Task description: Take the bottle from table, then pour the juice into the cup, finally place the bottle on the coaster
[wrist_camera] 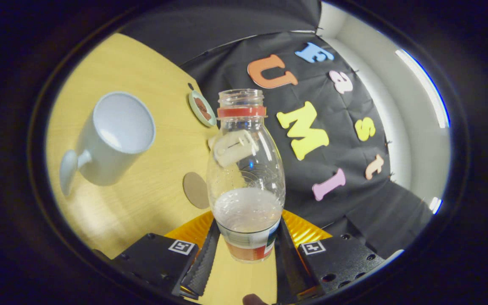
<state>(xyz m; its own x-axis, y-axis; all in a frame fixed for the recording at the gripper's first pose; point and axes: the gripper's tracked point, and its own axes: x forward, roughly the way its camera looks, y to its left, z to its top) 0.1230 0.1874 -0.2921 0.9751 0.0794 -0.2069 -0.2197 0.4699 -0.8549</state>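
1. Gripper view looks along the two fingers [203, 262] of the gripper [246, 254], which press on one clear plastic bottle [246, 178] from either side, pinching its lower, labelled part.
2. One bottle: it stands between the fingers, uncapped, with one red ring [241, 112] around its open neck. A pale, cloudy liquid fills roughly its lower part, and a colourful label [250, 245] wraps the base. The whole scene leans in this view, so the tabletop runs off to the left.
3. One cup: a white mug [115, 137] with one handle [68, 167] sits on the yellow wooden tabletop [142, 203], well to the left of the bottle and beyond the left finger. Its inside looks bare and white; I cannot tell whether any liquid is in it.
4. One coaster: a round brown disc [196, 189] lies flat on the tabletop, just left of the bottle's body and between the mug and the bottle.
5. One small round dish [201, 109] with a pale green rim and something brown in it rests near the far edge of the tabletop, close to the black cloth wall and just left of the bottle's neck.
6. One pale, blocky object [235, 147] shows through the bottle's clear upper half; what it is cannot be told.
7. One ridged orange-yellow surface [303, 231] spreads beneath and behind the fingers, around the bottle's base.
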